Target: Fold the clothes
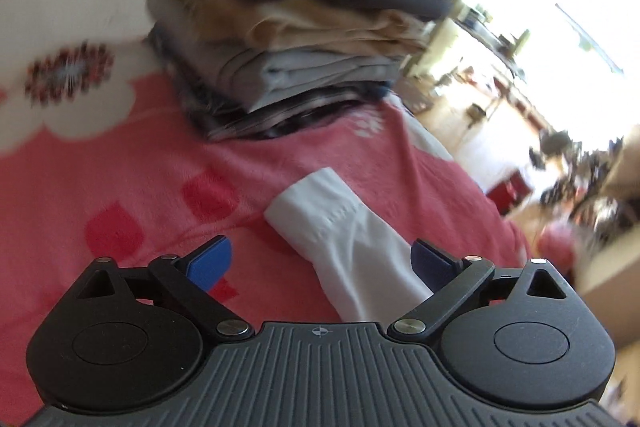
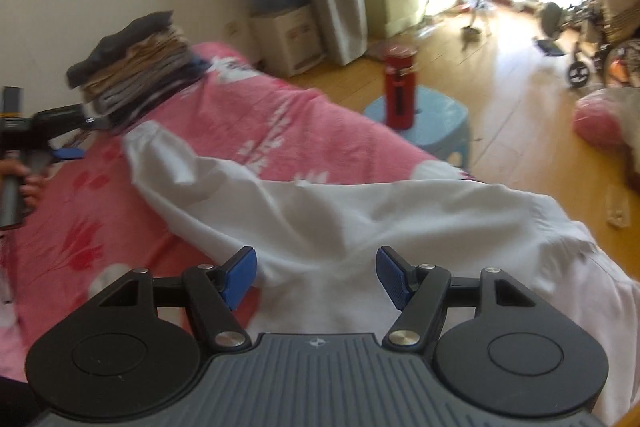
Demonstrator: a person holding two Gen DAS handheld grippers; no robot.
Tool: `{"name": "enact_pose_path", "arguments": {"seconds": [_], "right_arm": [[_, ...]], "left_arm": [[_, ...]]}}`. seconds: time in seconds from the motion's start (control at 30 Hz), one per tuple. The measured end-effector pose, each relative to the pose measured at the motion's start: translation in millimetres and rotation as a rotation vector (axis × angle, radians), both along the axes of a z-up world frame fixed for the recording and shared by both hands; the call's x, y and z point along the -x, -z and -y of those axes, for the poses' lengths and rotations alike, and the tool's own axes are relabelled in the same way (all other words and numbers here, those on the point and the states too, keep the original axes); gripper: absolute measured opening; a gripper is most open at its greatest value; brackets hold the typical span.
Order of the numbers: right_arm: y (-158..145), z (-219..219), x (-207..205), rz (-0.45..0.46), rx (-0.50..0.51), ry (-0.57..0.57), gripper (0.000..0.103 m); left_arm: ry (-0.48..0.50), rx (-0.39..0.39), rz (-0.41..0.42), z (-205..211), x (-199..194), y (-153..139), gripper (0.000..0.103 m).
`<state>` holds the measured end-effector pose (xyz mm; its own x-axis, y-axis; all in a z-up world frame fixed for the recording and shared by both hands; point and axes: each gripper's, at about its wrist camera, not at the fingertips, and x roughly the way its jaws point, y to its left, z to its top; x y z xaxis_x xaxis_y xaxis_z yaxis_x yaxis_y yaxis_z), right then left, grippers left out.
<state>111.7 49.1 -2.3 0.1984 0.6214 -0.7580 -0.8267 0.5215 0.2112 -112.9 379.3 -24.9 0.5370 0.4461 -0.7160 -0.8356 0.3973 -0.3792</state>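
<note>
A white long-sleeved garment (image 2: pixel 320 203) lies spread over the pink flowered blanket (image 2: pixel 248 115). In the left wrist view its sleeve cuff (image 1: pixel 316 203) lies on the blanket, and the sleeve runs back between the blue pads of my left gripper (image 1: pixel 320 263). That gripper is open wide and its pads press on nothing. My right gripper (image 2: pixel 316 277) hangs over the body of the garment, its jaws apart and holding no cloth. The right wrist view also shows the left gripper (image 2: pixel 70 143) at the far left, held by a hand (image 2: pixel 24 183).
A stack of folded clothes (image 1: pixel 288 47) stands on the blanket by the wall, just beyond the cuff. A red bottle (image 2: pixel 400 87) stands on a blue stool (image 2: pixel 436 123) beside the bed. Wooden floor, a curtain and cluttered furniture lie to the right.
</note>
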Motion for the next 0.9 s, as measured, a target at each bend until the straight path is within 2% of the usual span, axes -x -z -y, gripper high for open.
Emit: {"name": "enact_pose_path", "arguments": {"seconds": [0.1, 0.2, 0.23, 0.27, 0.3, 0.37, 0.43, 0.5, 0.57, 0.7, 0.8, 0.9], "right_arm": [[6, -17, -4, -0.043, 0.048, -0.041, 0.069], [19, -33, -8, -0.079, 0.072, -0.039, 0.069], [23, -36, -8, -0.090, 0.068, -0.027, 0.069], [27, -38, -8, -0.104, 0.061, -0.014, 0.069], [30, -39, -8, -0.120, 0.051, 0.001, 0.069], [35, -34, -5, -0.150, 0.032, 0.026, 0.069], [37, -26, -2, -0.158, 0.025, 0.045, 0.069], [39, -17, -1, -0.163, 0.021, 0.068, 0.069], [40, -8, -2, -0.173, 0.015, 0.095, 0.069], [45, 0, -6, -0.183, 0.009, 0.120, 0.069], [50, 2, -6, -0.182, 0.009, 0.122, 0.069], [53, 2, -4, -0.198, -0.003, 0.123, 0.069]], "left_arm": [[-0.006, -0.031, 0.001, -14, -9, 9, 0.096], [0.062, -0.094, -0.043, -19, -27, 15, 0.095], [0.092, -0.108, -0.061, -19, -33, 17, 0.091], [0.124, -0.109, -0.082, -20, -40, 19, 0.077], [0.159, -0.103, -0.100, -20, -45, 22, 0.069], [0.209, -0.101, -0.134, -19, -54, 25, 0.030], [0.251, -0.133, -0.166, -9, -57, 21, 0.002], [0.276, -0.177, -0.148, 7, -48, 8, 0.002], [0.258, -0.219, -0.104, 23, -29, -10, 0.000], [0.160, -0.263, -0.046, 48, 14, -43, 0.000], [0.100, -0.273, -0.047, 53, 39, -57, 0.000], [0.138, -0.235, -0.052, 40, 40, -52, 0.000]]}}
